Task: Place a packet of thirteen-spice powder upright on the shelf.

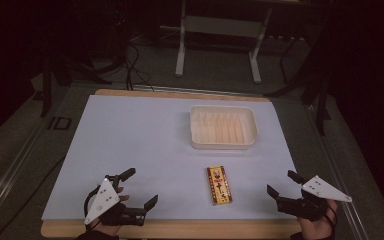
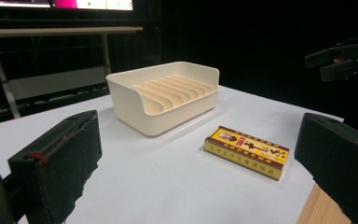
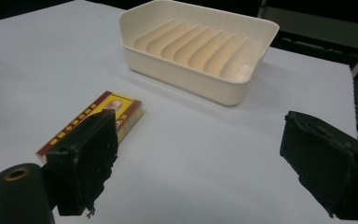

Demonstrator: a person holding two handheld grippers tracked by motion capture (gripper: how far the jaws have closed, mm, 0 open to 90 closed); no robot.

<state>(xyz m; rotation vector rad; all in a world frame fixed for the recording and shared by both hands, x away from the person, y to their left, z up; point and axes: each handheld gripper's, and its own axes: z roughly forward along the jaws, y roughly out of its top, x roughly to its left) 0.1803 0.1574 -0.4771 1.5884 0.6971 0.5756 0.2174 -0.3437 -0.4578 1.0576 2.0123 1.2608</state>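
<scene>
A small yellow and red box (image 1: 219, 185) (image 2: 247, 151) (image 3: 94, 122) lies flat on the white table top (image 1: 140, 145), near its front edge. Behind it stands a cream ribbed tray (image 1: 223, 126) (image 2: 165, 95) (image 3: 198, 49), empty. My left gripper (image 1: 139, 187) rests at the front left, open, with nothing between its jaws; its own view (image 2: 198, 163) looks across at the box and tray. My right gripper (image 1: 283, 183) (image 3: 209, 163) sits at the front right, to the right of the box, also open and empty. It shows far off in the left gripper view (image 2: 340, 58).
The white sheet lies on a wooden board whose edge (image 1: 180, 229) runs along the front. Beyond the table stand a white metal frame (image 1: 217, 35) and dark cables on the floor. Bare surface lies between both grippers and the box.
</scene>
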